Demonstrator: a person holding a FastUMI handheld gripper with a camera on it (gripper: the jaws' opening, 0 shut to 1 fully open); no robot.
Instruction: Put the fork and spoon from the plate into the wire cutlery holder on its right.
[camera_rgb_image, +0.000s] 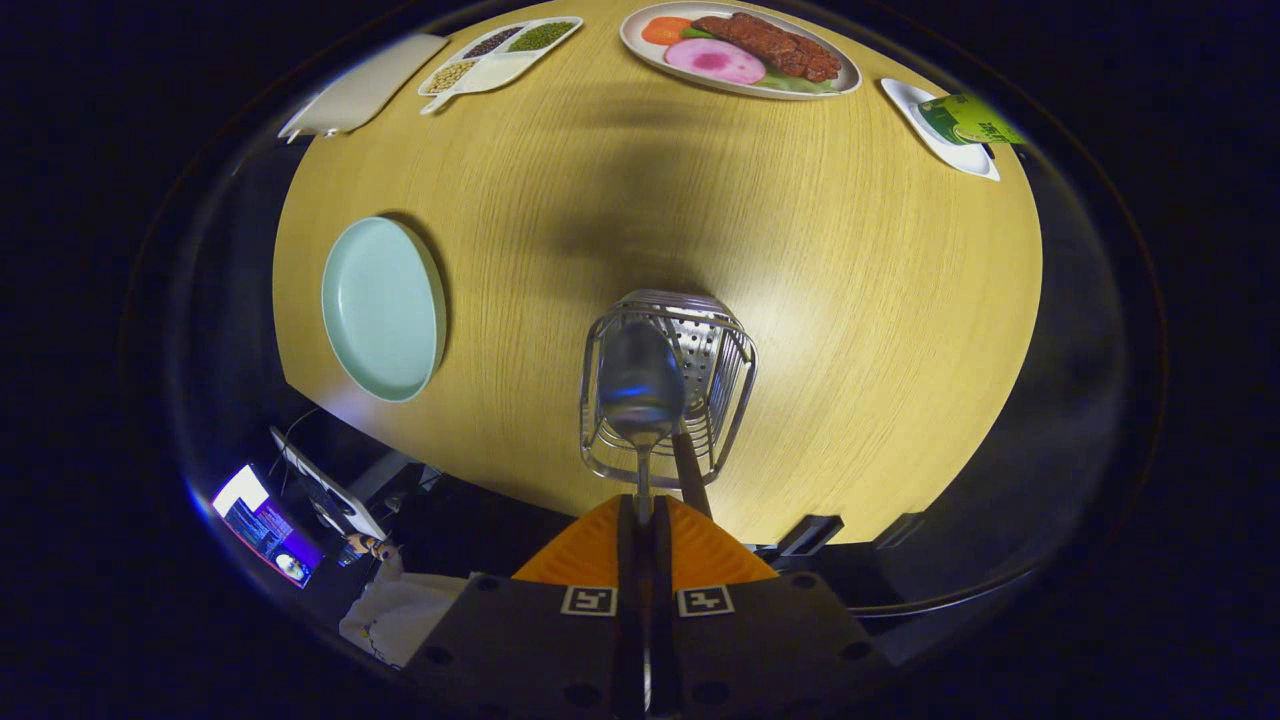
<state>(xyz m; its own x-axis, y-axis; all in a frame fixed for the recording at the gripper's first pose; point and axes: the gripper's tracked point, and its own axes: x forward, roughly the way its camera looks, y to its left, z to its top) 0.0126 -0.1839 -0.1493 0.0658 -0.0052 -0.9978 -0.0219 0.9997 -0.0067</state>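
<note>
Gripper (645, 520) at bottom centre, fingers pressed together on a thin metal stem — pinching the spoon (640, 385), bowl end pointing away, shiny and blurred. Spoon bowl hangs directly over the wire cutlery holder (668, 390): chrome wire cage, rounded-rectangle rim, perforated sheet-metal back panel. A dark slim handle (690, 470) leans out of the holder's near side just right of the spoon stem; can't tell if it's the fork.

Holder sits near the table's (850, 330) near edge, centre frame. Table is round, light wood-grain laminate, matte. Wide bare wood to the right of the holder and beyond it.

Pale mint round plate (383, 308) at left of frame, well apart from the holder, smooth glossy, close to the table's left edge.

Far rim, top of frame: white flat tray (360, 88) upper left, white divided dish (500, 55) with beans/grains, oval plate of food (740, 50) with meat slices, white saucer (950, 130) with green packet upper right — print too small to read.

Lit screen (265, 525) below the table, lower left.
</note>
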